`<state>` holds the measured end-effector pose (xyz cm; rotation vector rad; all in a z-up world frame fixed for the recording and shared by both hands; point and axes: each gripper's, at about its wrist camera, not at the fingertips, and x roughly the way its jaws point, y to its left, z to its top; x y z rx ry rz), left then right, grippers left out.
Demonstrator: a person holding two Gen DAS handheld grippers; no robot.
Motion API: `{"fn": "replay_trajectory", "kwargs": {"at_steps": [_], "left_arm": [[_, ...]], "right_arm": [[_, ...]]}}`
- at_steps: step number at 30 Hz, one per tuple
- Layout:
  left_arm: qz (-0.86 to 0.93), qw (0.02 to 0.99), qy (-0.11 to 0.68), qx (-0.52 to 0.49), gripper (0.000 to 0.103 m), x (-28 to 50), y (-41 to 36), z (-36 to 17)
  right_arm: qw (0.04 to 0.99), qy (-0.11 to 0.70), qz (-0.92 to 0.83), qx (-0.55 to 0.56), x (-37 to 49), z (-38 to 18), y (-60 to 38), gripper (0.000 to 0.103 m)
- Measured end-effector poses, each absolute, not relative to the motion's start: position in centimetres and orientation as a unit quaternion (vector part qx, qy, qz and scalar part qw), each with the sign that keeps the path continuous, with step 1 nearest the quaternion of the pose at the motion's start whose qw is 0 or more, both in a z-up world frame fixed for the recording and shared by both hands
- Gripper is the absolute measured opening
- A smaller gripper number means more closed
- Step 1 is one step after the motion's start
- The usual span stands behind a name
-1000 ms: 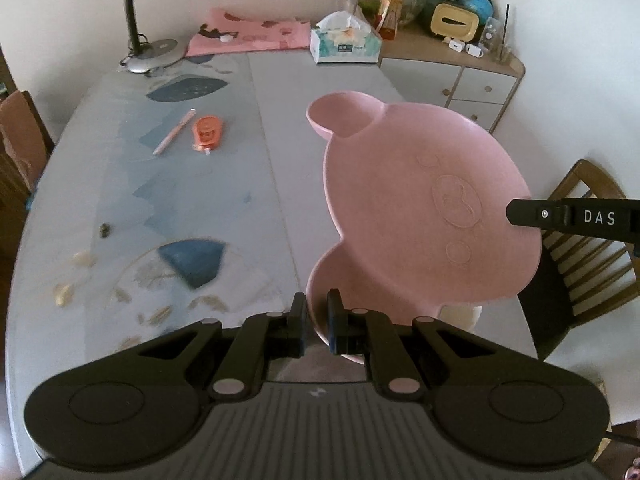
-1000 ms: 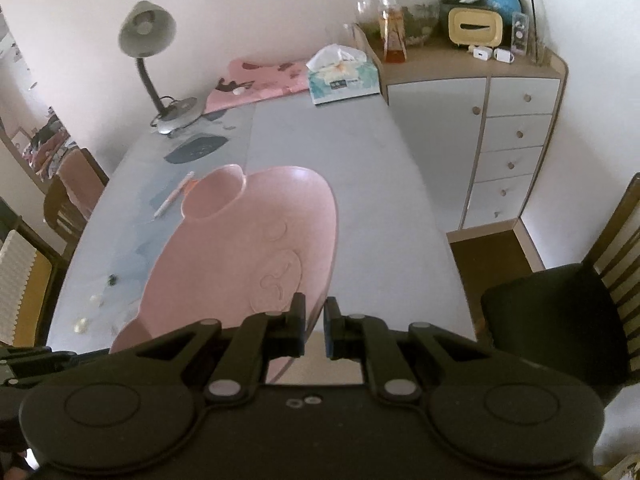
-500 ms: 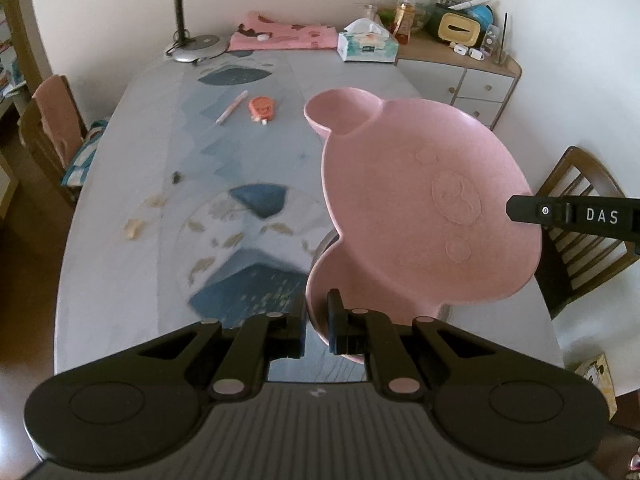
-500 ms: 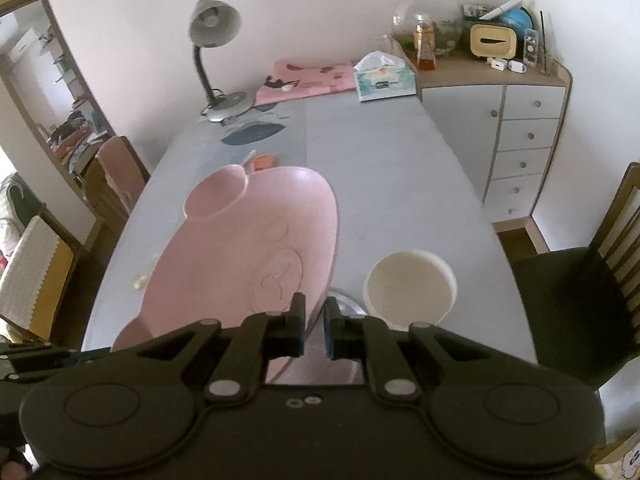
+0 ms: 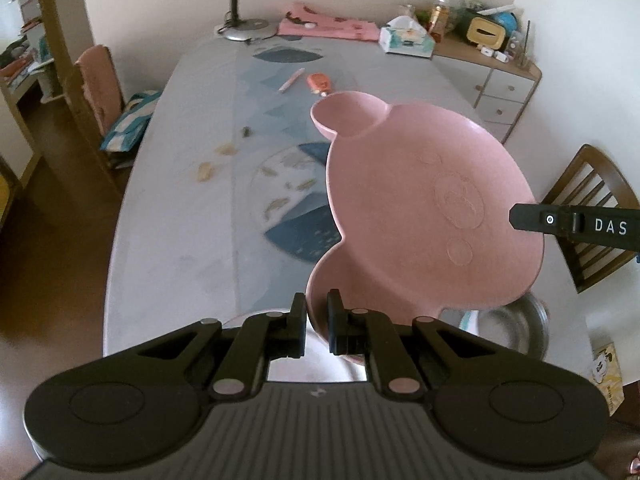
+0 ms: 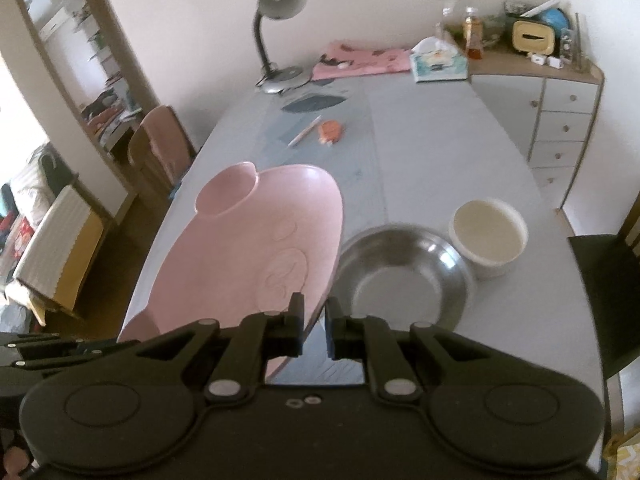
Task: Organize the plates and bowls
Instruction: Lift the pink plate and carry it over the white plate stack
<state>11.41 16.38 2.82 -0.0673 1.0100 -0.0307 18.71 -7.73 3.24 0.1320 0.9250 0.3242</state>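
Plate heading: I am seeing the pink plate (image 5: 424,208) hanging tilted above the desk (image 5: 180,216), its long axis running ear to ear, one ear cup pointing toward the far lamp (image 6: 280,32).
Left gripper (image 5: 317,314): I am holding its jaws nearly closed, pinching the rim of the near ear cup.
Right gripper (image 6: 316,316): I am keeping its jaws narrowly parted, clamping the plate's opposite edge.
Around it: a pen (image 6: 305,131) and an orange item (image 6: 329,132) are lying far up the desk; a steel bowl (image 6: 404,276) is sitting just right of the plate, with a white bowl (image 6: 488,236) beside it.
In the way: the plate is partly covering the steel bowl in the left view.
Plate look: I am noting matte pink, an embossed bear face, two round ear cups.
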Motion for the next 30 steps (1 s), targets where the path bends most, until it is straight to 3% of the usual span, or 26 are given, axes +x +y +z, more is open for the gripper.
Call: {"fn": "replay_trajectory", "kwargs": {"at_steps": [30], "left_arm": [[0.076, 0.849, 0.520, -0.044, 0.009, 1.5, 23.9, -7.4]], "right_arm": [[0.830, 0.515, 0.214, 0.003, 9.4, -7.8, 3.0, 0.013]]}}
